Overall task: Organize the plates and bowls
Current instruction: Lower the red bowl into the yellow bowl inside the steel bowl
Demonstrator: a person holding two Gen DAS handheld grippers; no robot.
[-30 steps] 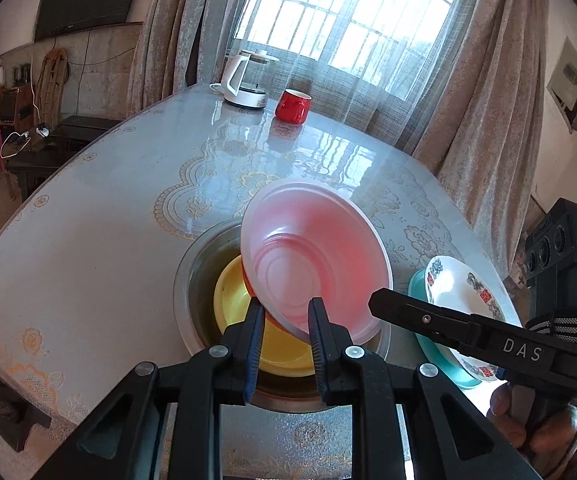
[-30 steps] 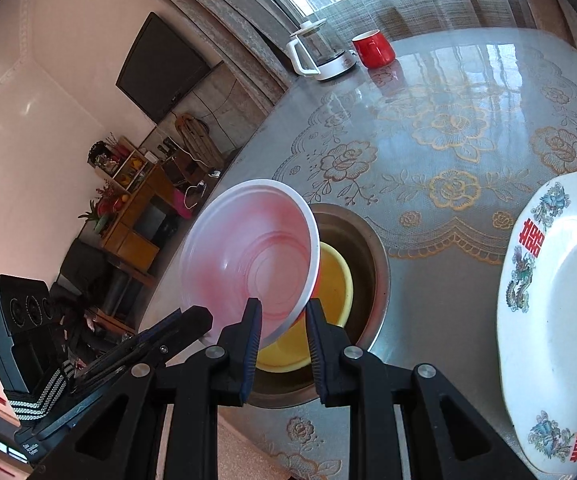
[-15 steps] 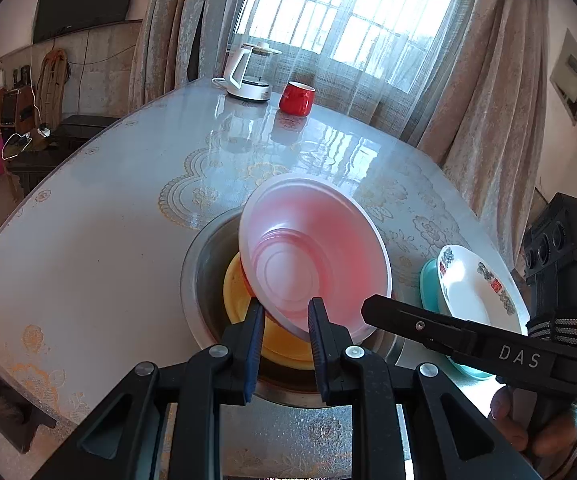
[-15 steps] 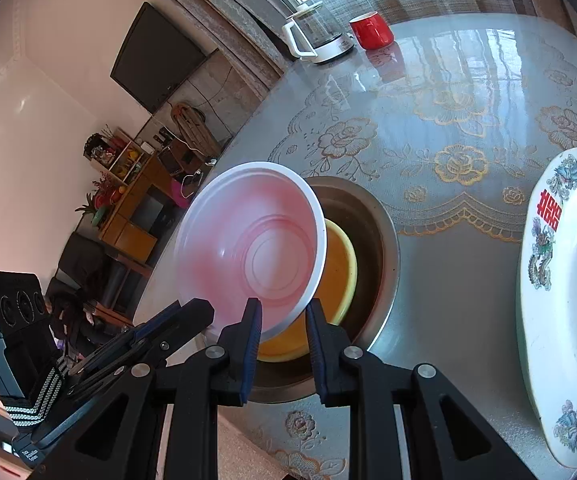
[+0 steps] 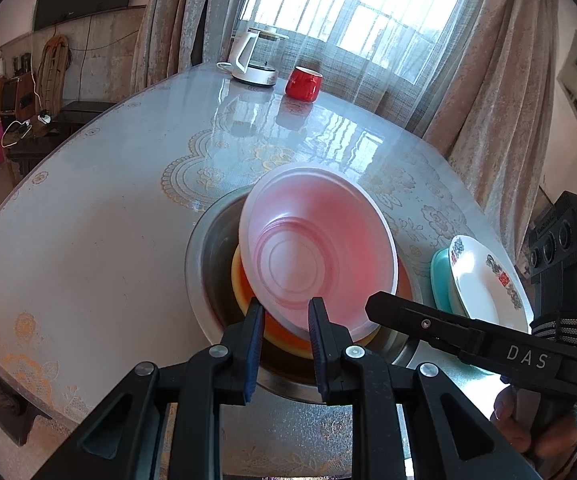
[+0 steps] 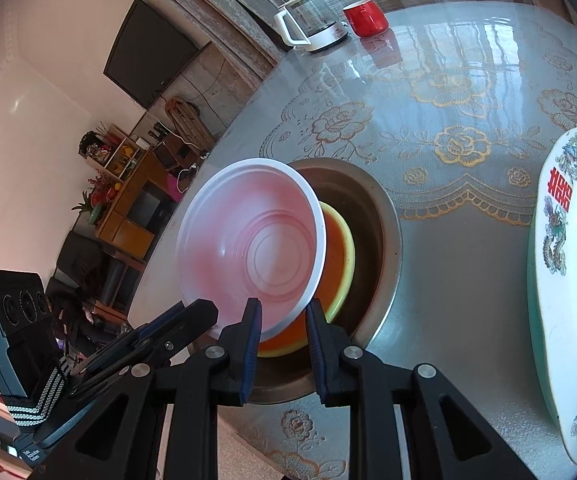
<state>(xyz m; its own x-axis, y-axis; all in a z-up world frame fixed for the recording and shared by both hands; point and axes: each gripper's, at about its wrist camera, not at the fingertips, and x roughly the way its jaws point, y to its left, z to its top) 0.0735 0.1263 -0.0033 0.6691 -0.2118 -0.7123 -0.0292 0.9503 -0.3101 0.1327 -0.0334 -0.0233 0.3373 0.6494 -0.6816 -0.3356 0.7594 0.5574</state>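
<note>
From the left wrist, the left gripper [image 5: 284, 322] clamps the near rim of one pink bowl [image 5: 316, 248], tilted over one yellow bowl [image 5: 244, 300] inside one steel basin [image 5: 204, 248]; two plates [image 5: 476, 280] lie stacked beside it. From the right wrist, the right gripper [image 6: 282, 322] pinches the same rim; one kettle [image 6: 308, 20] and one red cup [image 6: 366, 18] stand far off.

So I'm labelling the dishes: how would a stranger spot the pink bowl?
Find the steel basin sunk into the table's middle. The pink bowl sits tilted above it, over a yellow bowl. It alone is translucent pink with a white rim.
</note>
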